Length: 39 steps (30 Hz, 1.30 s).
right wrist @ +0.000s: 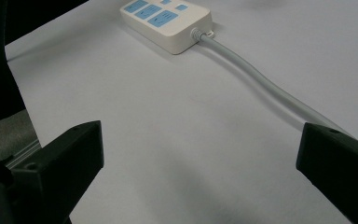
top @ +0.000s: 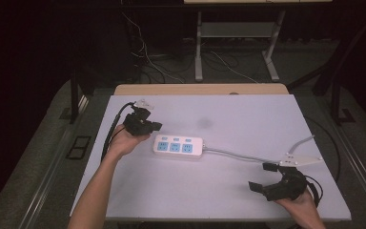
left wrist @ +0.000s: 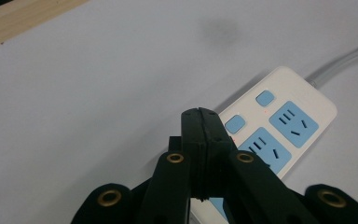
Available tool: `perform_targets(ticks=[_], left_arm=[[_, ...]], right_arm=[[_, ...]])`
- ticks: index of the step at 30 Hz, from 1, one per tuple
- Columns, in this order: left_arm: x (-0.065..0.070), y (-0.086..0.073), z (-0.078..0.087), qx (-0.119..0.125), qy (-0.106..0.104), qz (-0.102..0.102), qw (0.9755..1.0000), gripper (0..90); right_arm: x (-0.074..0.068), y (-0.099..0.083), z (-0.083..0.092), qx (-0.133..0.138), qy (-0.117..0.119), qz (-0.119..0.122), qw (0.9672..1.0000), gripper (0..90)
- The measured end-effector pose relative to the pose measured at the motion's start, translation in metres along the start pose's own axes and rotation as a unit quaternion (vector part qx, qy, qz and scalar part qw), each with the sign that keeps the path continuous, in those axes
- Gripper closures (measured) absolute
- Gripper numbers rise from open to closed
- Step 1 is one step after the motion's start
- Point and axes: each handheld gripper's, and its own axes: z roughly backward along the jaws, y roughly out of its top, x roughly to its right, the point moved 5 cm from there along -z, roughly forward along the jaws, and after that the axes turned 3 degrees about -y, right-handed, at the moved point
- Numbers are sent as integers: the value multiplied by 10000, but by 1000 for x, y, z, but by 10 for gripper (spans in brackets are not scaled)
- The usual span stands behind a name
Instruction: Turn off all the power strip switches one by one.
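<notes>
Left gripper [left wrist: 199, 116] clenched on nothing, poised just above white plastic power strip [top: 178, 147] with blue sockets, probably to press a blue switch [left wrist: 235, 123]. Right gripper [top: 262, 177] spread wide, idle beside grey cable [right wrist: 261, 79].

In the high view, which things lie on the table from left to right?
Left hand-held gripper → power strip → grey cable → right hand-held gripper.
</notes>
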Motion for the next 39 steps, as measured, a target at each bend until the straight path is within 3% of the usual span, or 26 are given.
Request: perform_targets(ticks=[24,39], left_arm=[[4,-8,-28,-441,-178,-139,9988,889],[3,-15,-39,-684,-153,-205,9973,890]], right_arm=[[0,-1,-1,-35,17,24,10000,5],[0,-1,0,-49,26,30,10000,5]])
